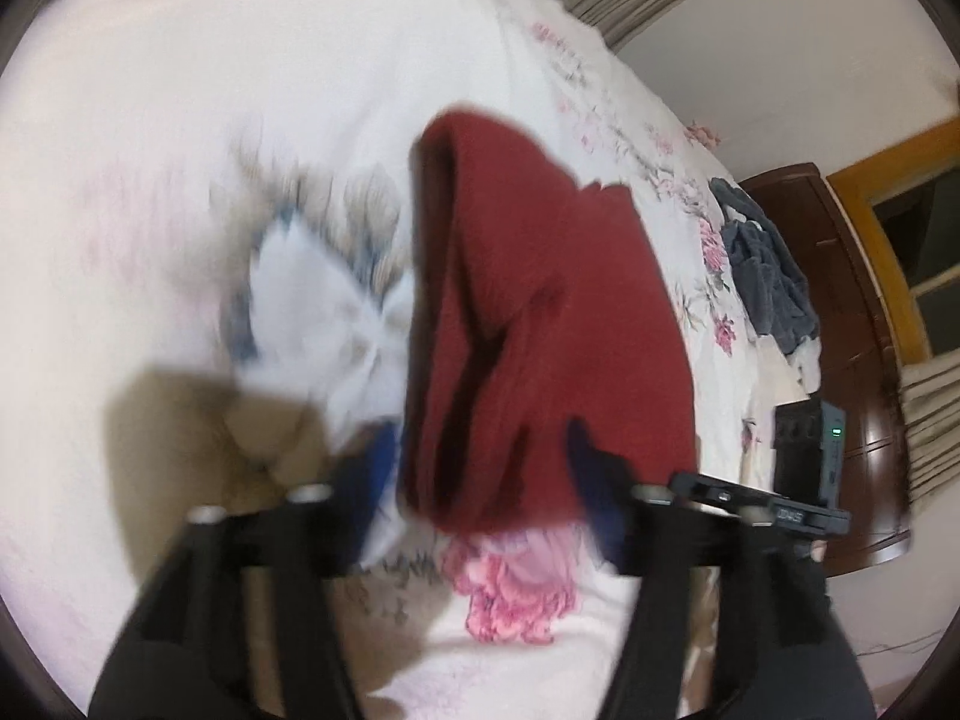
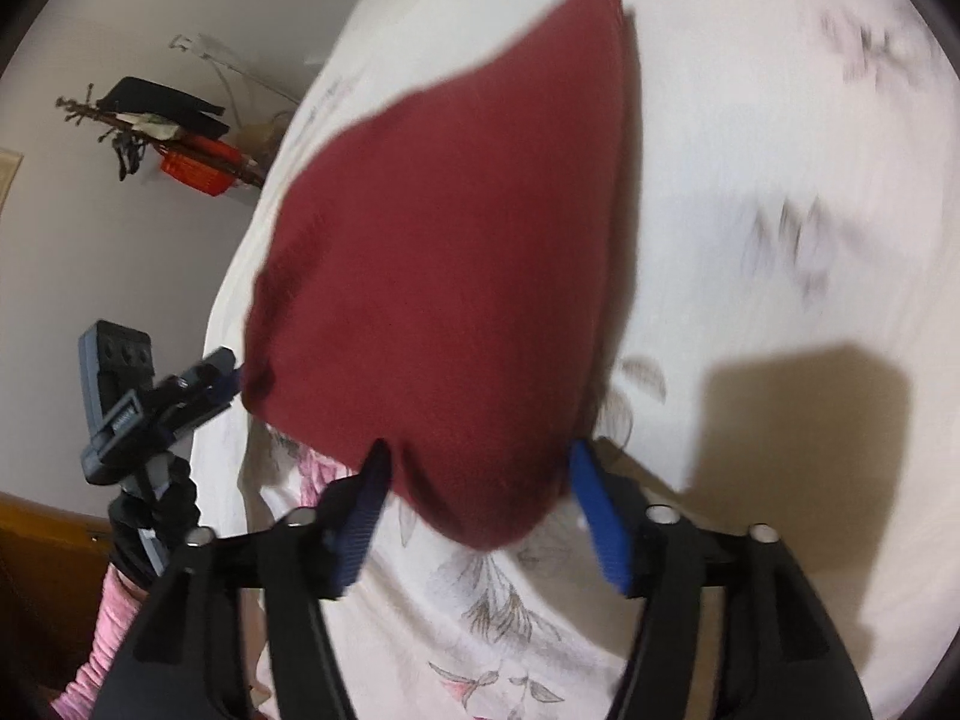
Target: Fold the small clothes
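1. Left wrist view: your left gripper (image 1: 480, 468) has its jaws spread wide, with the red cloth (image 1: 540, 312) bunched between them. Whether either finger actually presses the cloth I cannot tell; the frame is blurred. The cloth hangs in folds above the flowered bedspread (image 1: 150, 150), its long axis running away from you toward the far edge of the bed. A grey garment (image 1: 762, 264) lies well apart, near the bed's right side.

2. Right wrist view: your right gripper (image 2: 480, 480) also stands open, straddling the cloth's near, rounded end. The cloth tapers to a point at the far end. The other gripper appears closed on its left corner.

3. Risk, as I judge it: with jaws this wide, the cloth could slip and drop crumpled. The blur suggests fast motion, which could swing the loose end and spoil the fold line.
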Demonstrator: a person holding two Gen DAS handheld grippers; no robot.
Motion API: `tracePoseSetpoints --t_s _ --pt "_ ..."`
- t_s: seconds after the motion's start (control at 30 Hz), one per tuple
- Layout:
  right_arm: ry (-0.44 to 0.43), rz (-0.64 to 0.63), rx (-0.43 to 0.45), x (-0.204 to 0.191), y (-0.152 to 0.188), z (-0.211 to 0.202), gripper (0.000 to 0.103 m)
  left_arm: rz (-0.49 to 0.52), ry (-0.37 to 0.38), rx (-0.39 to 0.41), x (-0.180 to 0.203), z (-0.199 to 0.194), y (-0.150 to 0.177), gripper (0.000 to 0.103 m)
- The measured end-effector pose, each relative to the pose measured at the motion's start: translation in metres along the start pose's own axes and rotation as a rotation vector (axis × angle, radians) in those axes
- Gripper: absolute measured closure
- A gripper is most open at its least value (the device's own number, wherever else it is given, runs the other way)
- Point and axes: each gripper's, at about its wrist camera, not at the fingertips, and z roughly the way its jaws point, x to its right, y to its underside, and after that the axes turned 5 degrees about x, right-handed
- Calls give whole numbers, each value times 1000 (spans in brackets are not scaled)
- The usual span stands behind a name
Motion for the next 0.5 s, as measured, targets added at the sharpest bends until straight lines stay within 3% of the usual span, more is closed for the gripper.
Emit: tracePoseSetpoints --t_s 0.17,0.33,0.5 --pt "5 22 41 3 -24 -6 31 0 -9 -26 0 21 -35 33" --pt "-34 66 37 15 -48 11 29 -53 96 -105 -11 63 -54 33" --pt "-67 86 4 25 -58 44 26 -30 104 -166 -11 100 -58 34"
